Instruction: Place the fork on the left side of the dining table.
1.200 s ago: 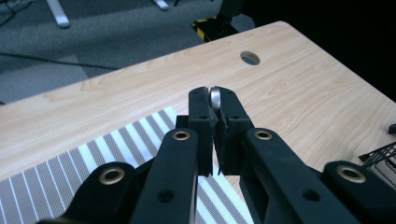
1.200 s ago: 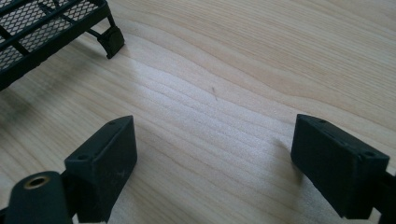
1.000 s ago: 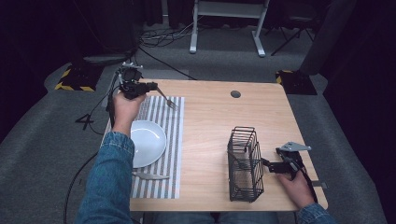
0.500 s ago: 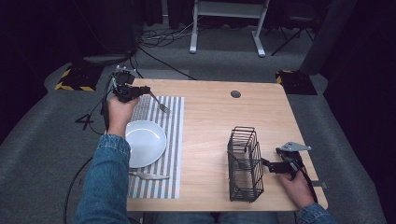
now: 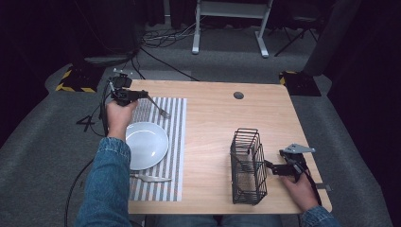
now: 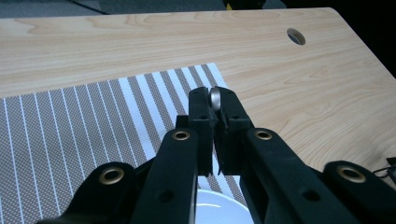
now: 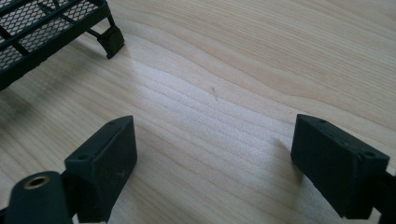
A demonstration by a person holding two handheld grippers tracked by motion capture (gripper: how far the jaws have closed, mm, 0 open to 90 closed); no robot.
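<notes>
My left gripper clamps a fork above the striped placemat to set beside the plate, while my right gripper rests agape.

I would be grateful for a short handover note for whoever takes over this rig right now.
Left tool: shut on a fork, carried tines-out above the far end of the striped placemat.
Right tool: open, holding nothing, low over the table beside the black wire basket.
White plate sits on the placemat; a knife lies on the mat just near of the plate.
Done: plate and knife are laid.
Left: probably set the fork down on the mat by the plate, then let go.
</notes>
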